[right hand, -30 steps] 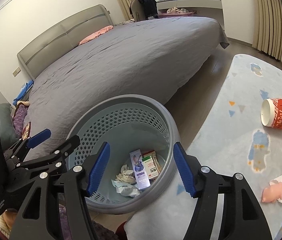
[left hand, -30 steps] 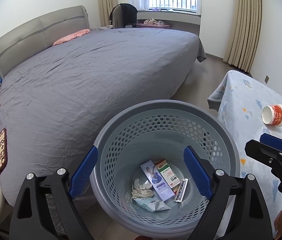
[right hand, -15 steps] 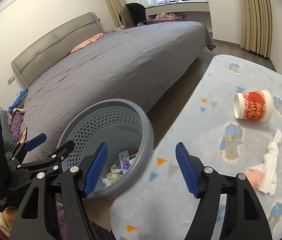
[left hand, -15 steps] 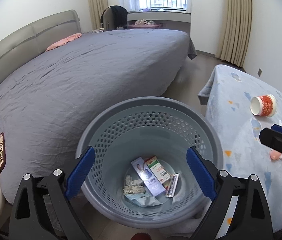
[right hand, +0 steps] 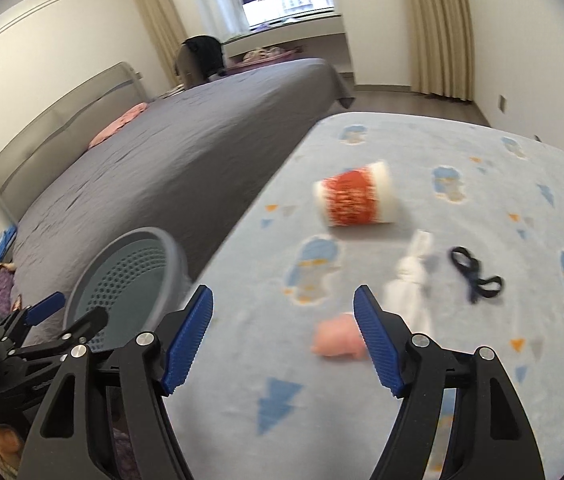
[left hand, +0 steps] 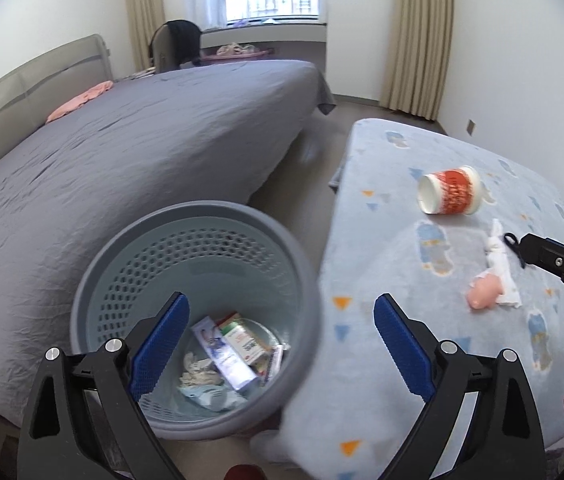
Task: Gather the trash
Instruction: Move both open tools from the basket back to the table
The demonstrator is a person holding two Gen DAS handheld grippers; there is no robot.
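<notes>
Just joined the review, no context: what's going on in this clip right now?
A person with two handheld grippers is collecting trash in a bedroom. Both the left gripper and the right gripper are open and hold nothing. The basket beside the bed already holds cartons and wrappers. The right gripper points at the table, where a red paper cup on its side, a white tissue and a pink item lie.

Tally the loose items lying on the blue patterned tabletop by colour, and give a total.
Red-and-white: 1, the tipped-over paper cup
White: 1, the twisted tissue
Pink: 1, the small soft lump
Black: 1, the looped hair tie
Total: 4, all on the blue patterned tabletop
</notes>
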